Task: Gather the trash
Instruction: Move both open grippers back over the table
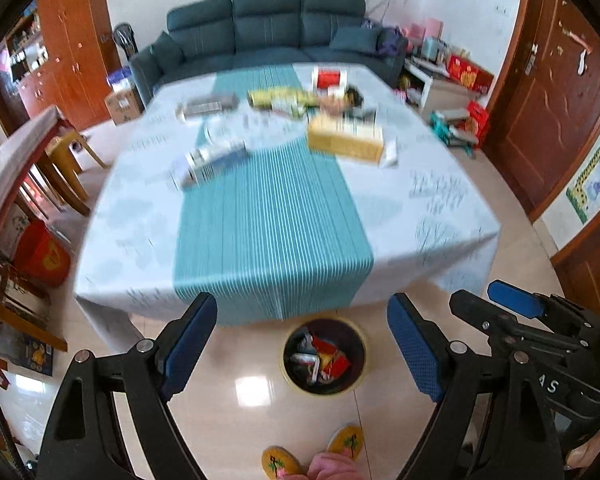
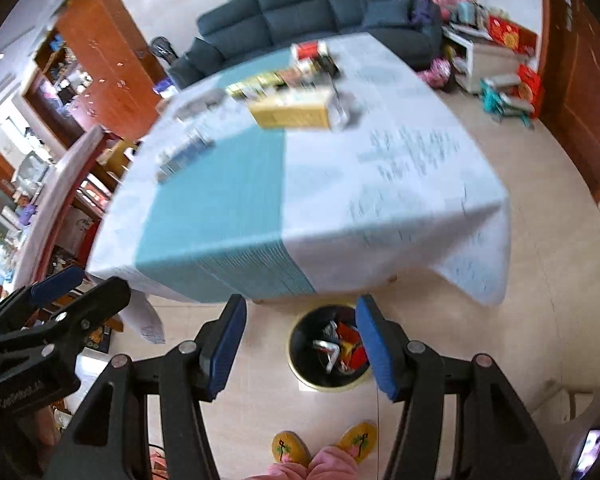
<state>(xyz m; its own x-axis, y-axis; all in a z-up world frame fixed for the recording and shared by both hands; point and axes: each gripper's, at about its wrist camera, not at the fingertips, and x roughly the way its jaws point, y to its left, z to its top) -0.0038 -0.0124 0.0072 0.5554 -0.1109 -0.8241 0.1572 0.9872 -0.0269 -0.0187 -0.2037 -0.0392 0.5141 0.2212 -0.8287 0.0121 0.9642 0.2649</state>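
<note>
The table (image 1: 440,208) stretches ahead of both grippers, its litter of boxes and wrappers (image 1: 284,100) bunched at the far end, well beyond the fingers; the bin (image 1: 325,356) (already holding scraps) sits on the floor just below them; the left gripper (image 1: 302,344) and right gripper (image 2: 300,344) both hang released and empty; neither looks clearly nearer, though the yellow box (image 2: 290,112) lies roughly crosswise.

A dark blue sofa (image 1: 266,36) stands behind the cloth-covered table (image 1: 440,208); yellow slippers (image 1: 280,462) rest on the tiled floor (image 1: 244,412).
</note>
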